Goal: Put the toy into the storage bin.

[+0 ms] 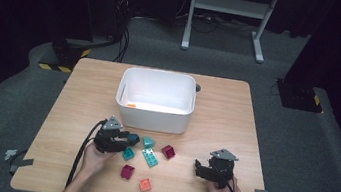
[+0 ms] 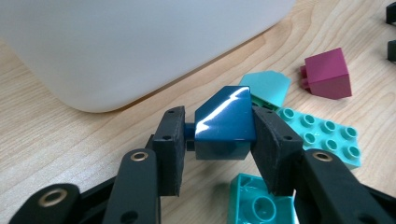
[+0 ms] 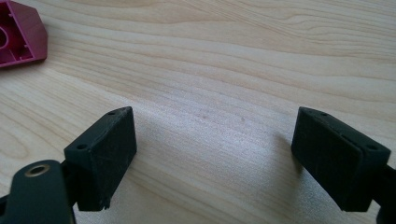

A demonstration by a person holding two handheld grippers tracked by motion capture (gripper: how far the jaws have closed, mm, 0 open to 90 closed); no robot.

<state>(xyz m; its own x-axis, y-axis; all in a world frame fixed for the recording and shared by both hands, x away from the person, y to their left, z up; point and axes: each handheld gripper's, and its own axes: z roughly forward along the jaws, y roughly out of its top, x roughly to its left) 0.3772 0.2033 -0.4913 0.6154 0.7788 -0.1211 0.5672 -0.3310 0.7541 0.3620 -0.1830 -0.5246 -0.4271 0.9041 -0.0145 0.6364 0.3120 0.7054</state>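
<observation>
A light wooden desk (image 1: 216,112) fills the middle of the high view, standing on grey carpet with dark surroundings. At the centre of the frame, toward the desk's far edge, sits a white rectangular bin (image 1: 155,99), open at the top, with a small orange piece visible on its floor. Two forearms enter from the bottom edge. At lower left of centre, the left gripper (image 1: 124,138) points right toward a scatter of toy bricks; at lower right, the right gripper (image 1: 200,168) rests low over bare wood, well apart from the bricks. In the left gripper view, its jaws pinch a dark blue sloped brick (image 2: 225,122) at the centre of the frame, one pad against each side, just in front of the bin's white wall. In the right gripper view, its jaws stand spread wide with only wood grain between them. Below the bin, in the high view, lie the loose bricks: a flat teal studded plate (image 1: 150,157), a teal sloped brick (image 1: 149,142), a small teal brick (image 1: 128,153), a magenta brick (image 1: 168,152) to the right, another magenta brick (image 1: 127,172) lower down, and an orange brick (image 1: 146,185) nearest the bottom edge.
</observation>
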